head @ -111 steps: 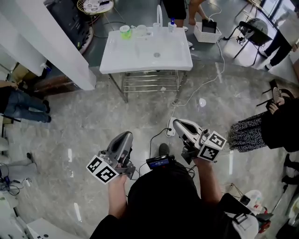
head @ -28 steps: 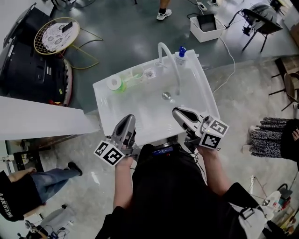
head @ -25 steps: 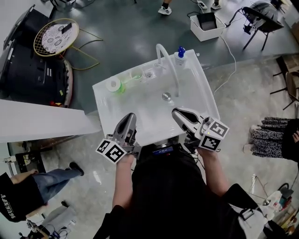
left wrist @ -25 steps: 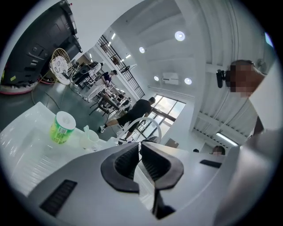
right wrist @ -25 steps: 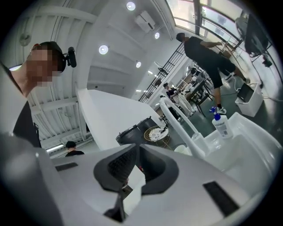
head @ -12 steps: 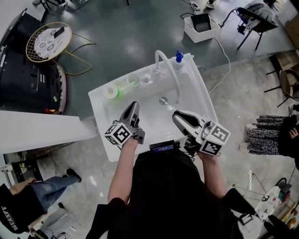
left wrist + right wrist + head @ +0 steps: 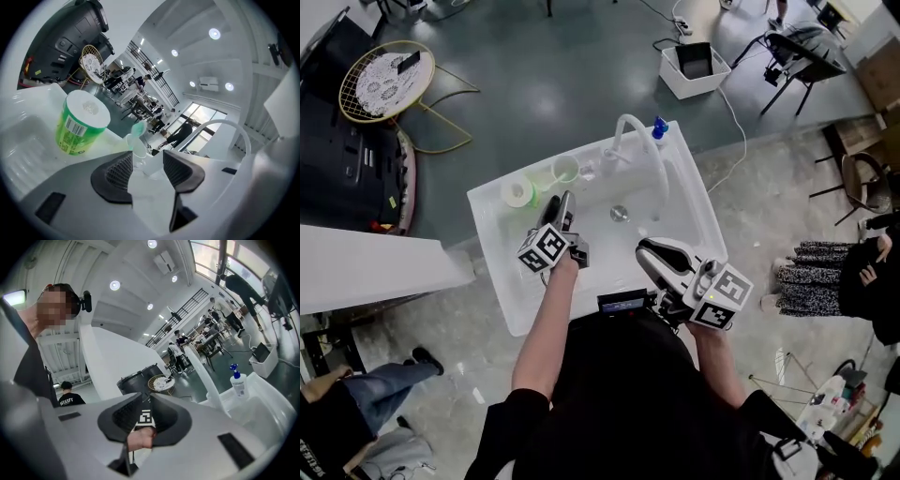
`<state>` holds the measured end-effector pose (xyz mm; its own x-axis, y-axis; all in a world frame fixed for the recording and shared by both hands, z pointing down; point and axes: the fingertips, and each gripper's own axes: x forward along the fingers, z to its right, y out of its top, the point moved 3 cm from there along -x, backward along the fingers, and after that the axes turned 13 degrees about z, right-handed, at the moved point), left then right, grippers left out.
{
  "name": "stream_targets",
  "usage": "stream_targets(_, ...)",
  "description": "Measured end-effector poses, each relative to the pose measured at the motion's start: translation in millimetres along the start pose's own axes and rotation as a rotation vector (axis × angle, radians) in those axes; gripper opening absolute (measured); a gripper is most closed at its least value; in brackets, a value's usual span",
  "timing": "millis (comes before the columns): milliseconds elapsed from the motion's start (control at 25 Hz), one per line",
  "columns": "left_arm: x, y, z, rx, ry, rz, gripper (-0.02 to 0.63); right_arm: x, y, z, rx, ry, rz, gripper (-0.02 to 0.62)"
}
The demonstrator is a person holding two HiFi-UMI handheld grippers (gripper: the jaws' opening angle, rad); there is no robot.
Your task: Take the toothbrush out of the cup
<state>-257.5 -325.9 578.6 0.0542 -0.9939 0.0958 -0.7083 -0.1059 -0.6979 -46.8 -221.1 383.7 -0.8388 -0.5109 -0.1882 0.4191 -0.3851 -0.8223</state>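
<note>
Now the left gripper (image 7: 145, 169), its jaws just opened wide and empty, faces the toothbrush (image 7: 137, 130), whose blurred green head seems to poke from the clear cup (image 7: 139, 157) on the sink (image 7: 499, 281) ledge. Closing low could catch the rim and tip the cup. The green tub (image 7: 79, 123) crowds its left. The right gripper (image 7: 143, 416) hangs back, slightly parted and empty.

A white washbasin (image 7: 501, 286) stands on the grey floor (image 7: 534, 84). The round drain (image 7: 620, 214) sits in the middle of its bowl. Along its far rim, from left to right, stand a green canister with a white lid (image 7: 517, 192), a clear cup (image 7: 565, 170), a small clear glass (image 7: 588, 172), the curved white faucet (image 7: 628, 131) and a pump bottle with a blue top (image 7: 660, 128) at the far right corner.
</note>
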Motion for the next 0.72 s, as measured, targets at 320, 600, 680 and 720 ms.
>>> stream_targets(320,28.4,-3.3,-12.5,-0.018,0.074,0.063,0.193,-1.2,-0.7,-4.0,-0.019,-0.02,-0.013,0.043)
stream_targets(600,41.8,-0.7,-17.5,0.005,0.121,0.085,0.192,-7.3,1.9,0.0,-0.03,-0.039,-0.011,0.043)
stream_targets(680,43.5,0.8,-19.5,0.013,0.137,0.092,0.19,-8.6,2.6,0.9,-0.032,-0.041,-0.012,0.043)
stream_targets(720,43.8,1.7,-20.2,0.019,0.145,0.095,0.187,-9.2,2.8,1.2,-0.033,-0.042,-0.012,0.043)
